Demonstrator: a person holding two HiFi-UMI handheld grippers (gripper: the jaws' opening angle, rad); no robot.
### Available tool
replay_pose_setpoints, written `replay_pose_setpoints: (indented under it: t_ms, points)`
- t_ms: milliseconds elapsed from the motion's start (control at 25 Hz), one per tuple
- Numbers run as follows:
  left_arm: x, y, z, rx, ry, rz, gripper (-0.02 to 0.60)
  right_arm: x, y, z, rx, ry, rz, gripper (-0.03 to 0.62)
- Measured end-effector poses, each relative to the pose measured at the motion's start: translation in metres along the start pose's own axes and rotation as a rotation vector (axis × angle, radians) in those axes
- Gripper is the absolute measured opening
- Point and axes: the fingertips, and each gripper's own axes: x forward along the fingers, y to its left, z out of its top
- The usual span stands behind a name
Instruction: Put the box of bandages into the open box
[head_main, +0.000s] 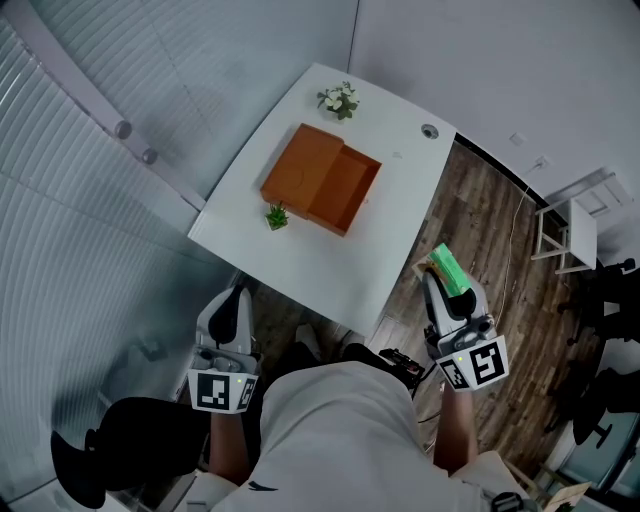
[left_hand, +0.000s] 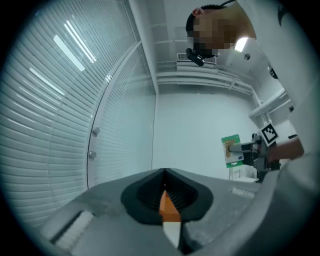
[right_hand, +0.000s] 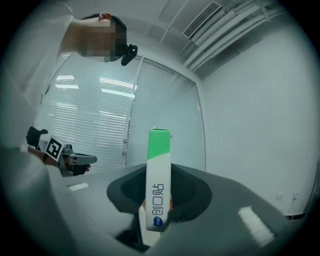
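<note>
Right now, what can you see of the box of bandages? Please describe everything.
The box of bandages is a slim, flat carton, cardboard by its look, green at the top and white below with blue print. It seems closed. It stands upright, clamped between the jaws of the right gripper. It hangs in the air beside the white table, touching nothing else.

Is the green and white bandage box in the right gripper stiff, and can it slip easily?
The box of bandages is probably stiff and light: its edges look straight in the right gripper. Held near one end, it might pivot.
</note>
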Motion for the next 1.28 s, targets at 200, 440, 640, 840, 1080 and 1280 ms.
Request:
replay_pose_setpoints:
  t_ms: [200, 440, 640, 840, 1080, 1280]
  points:
    - [0.002, 0.012, -0.010, -0.025, 0.023, -0.027, 0.006, 0.027, -0.005, 0.002, -0.050, 0.014, -0.002, 0.092]
    - [0.018, 0.015, -0.021, -0.041, 0.037, -0.019, 0.006, 0.067, -0.019, -0.003, -0.113, 0.024, 0.033, 0.092]
    - [0.042, 0.025, -0.031, -0.045, 0.043, 0.068, 0.006, 0.115, -0.050, -0.014, -0.160, 0.030, 0.097, 0.092]
    - [0.066, 0.041, -0.034, -0.052, 0.027, 0.175, 0.006, 0.165, -0.076, -0.039, -0.272, 0.072, 0.158, 0.092]
    - [0.087, 0.053, -0.035, -0.042, 0.030, 0.219, 0.006, 0.218, -0.083, -0.073, -0.411, 0.155, 0.172, 0.092]
    - [0.089, 0.059, -0.042, -0.047, 0.044, 0.237, 0.006, 0.258, -0.069, -0.126, -0.707, 0.201, 0.228, 0.092]
